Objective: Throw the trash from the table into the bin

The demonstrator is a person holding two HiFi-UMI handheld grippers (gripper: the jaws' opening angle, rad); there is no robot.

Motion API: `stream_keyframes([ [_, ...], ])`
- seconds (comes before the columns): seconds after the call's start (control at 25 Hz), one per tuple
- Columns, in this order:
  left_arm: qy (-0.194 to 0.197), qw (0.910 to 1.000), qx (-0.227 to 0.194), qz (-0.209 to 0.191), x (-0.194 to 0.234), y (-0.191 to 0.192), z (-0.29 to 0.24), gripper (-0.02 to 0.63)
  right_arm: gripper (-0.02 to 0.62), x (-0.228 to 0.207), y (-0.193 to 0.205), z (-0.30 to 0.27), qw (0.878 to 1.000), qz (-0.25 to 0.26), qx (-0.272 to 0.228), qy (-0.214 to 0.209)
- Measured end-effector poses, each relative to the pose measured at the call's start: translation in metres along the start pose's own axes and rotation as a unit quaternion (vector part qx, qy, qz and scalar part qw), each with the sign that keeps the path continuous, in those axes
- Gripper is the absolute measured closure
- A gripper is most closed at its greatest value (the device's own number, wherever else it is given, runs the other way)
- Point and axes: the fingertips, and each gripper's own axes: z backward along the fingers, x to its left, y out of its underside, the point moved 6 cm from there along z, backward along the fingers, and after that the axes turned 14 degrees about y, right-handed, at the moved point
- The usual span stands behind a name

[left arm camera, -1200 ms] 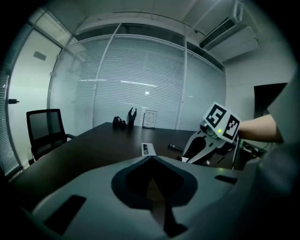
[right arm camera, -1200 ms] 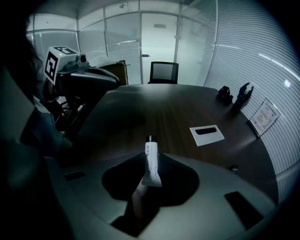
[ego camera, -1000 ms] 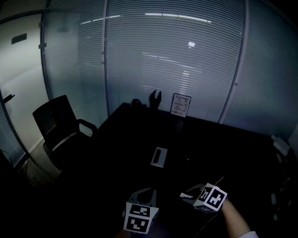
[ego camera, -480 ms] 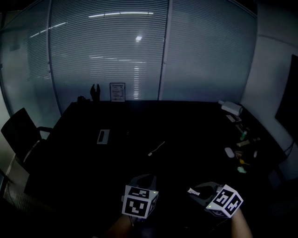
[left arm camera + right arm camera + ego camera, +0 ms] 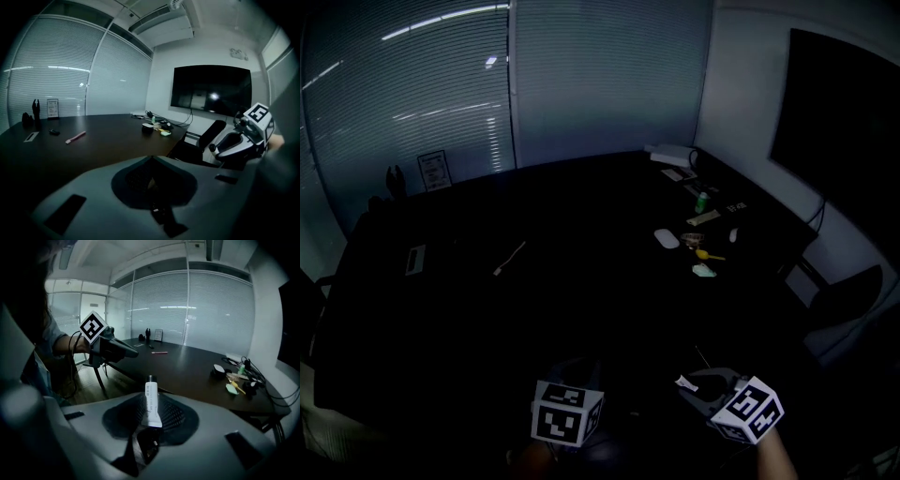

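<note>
Gripping a white tube (image 5: 153,412) between the 2 jaws of my right gripper (image 5: 150,397), I hold my left gripper (image 5: 150,159) alongside, jaws together, empty.

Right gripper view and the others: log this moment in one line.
right gripper: shut on white tube | left gripper: shut, empty | table: small items near right edge | bin: not in view
</note>
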Motion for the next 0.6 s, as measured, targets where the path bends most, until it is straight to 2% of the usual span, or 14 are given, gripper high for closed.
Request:
stream_keyframes([
  [0.16,0.021,0.9993,0.03,0.0,-0.026,0.031,-0.042,0.606,0.508,-0.006,0.062,-0.003,0.999,-0.03,0.024,0.007],
  [0.36,0.04,0.9974,0.059,0.005,-0.042,0.076,-0.08,0.606,0.508,-0.001,0.134,-0.037,0.997,-0.049,0.055,0.002],
  [0.6,0.042,0.9946,0.093,0.02,-0.03,0.134,-0.116,0.606,0.508,0.007,0.208,-0.1,0.994,-0.06,0.096,-0.008],
])
